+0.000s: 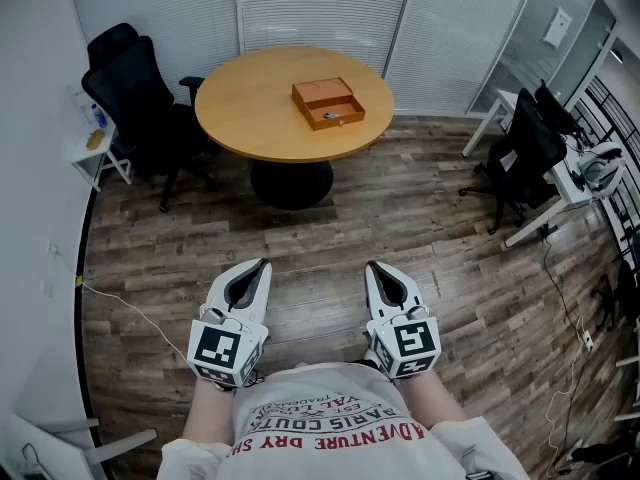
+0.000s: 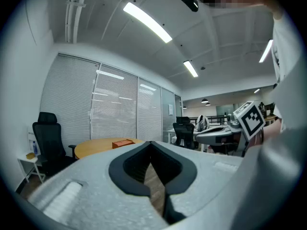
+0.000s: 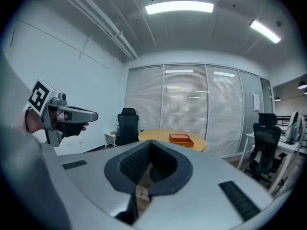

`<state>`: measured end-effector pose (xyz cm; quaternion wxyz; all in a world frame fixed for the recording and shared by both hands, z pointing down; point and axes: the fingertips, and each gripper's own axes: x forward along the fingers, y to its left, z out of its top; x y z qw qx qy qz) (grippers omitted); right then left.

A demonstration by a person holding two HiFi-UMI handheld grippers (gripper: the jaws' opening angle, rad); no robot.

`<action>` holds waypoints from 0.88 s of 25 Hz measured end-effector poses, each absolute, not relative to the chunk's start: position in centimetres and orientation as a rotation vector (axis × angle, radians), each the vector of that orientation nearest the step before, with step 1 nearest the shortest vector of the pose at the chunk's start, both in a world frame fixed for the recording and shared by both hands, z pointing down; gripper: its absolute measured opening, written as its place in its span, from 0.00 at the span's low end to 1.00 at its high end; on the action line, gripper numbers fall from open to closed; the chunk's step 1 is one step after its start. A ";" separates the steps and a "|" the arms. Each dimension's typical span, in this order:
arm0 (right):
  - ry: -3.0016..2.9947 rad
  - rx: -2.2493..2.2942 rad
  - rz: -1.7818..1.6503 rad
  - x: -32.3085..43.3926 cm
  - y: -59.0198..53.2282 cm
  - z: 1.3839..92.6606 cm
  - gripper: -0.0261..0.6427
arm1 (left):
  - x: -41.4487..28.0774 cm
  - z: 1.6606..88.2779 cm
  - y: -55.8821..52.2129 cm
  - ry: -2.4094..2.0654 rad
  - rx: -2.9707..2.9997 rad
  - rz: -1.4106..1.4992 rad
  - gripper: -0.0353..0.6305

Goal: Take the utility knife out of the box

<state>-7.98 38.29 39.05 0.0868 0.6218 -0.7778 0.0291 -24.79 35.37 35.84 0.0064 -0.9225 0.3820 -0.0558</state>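
An orange wooden box (image 1: 328, 103) lies open on the round wooden table (image 1: 250, 118), far ahead of me across the floor. A small pale item shows in its front half, too small to identify. The box also shows in the left gripper view (image 2: 123, 143) and the right gripper view (image 3: 181, 139), distant in both. My left gripper (image 1: 264, 264) and right gripper (image 1: 372, 266) are held side by side close to my body, pointing toward the table. Both are shut, jaw tips meeting, with nothing between them (image 2: 150, 143) (image 3: 151, 143).
Black office chairs (image 1: 140, 98) stand left of the table beside a small white side table (image 1: 100, 148). Another black chair (image 1: 525, 158) and a white desk (image 1: 560, 193) are at the right. A cable (image 1: 130, 308) trails over the wood floor at the left.
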 end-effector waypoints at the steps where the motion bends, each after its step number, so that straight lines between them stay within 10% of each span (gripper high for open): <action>1: -2.318 1.852 0.090 -8.0 38.4 39.2 0.05 | -24.8 35.9 35.4 1.197 -2.889 -0.174 0.05; 22: -2.249 1.908 0.237 -7.9 37.7 41.7 0.05 | -25.9 37.1 34.1 1.225 -2.940 -0.156 0.05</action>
